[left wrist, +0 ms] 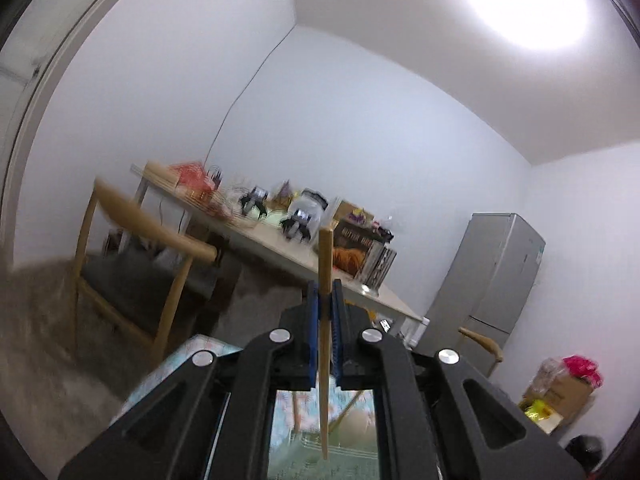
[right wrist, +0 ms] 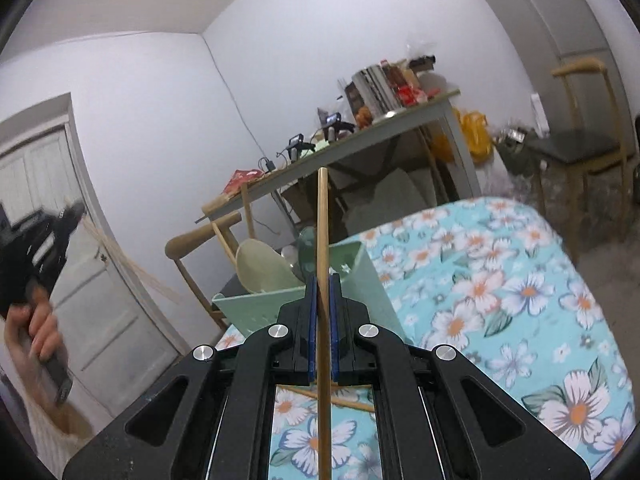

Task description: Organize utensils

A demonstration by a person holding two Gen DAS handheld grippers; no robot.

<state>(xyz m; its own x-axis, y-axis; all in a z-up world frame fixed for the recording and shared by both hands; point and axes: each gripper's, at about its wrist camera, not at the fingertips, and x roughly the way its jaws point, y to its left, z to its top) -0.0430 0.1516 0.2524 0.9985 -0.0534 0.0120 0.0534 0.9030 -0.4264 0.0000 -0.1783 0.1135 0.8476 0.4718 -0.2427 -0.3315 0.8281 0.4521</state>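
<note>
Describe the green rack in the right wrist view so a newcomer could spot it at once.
Start at the floral tablecloth. At its far left edge, just beyond the right gripper, stands the pale green rack. It alone holds dishes: a beige bowl leans upright inside it.

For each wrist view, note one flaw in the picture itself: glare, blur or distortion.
Left wrist view: the ceiling light blows out to white glare, and the far table is smeared by motion blur. Right wrist view: the fisheye bends the door frame, and the left claw at the edge is blurred.
</note>
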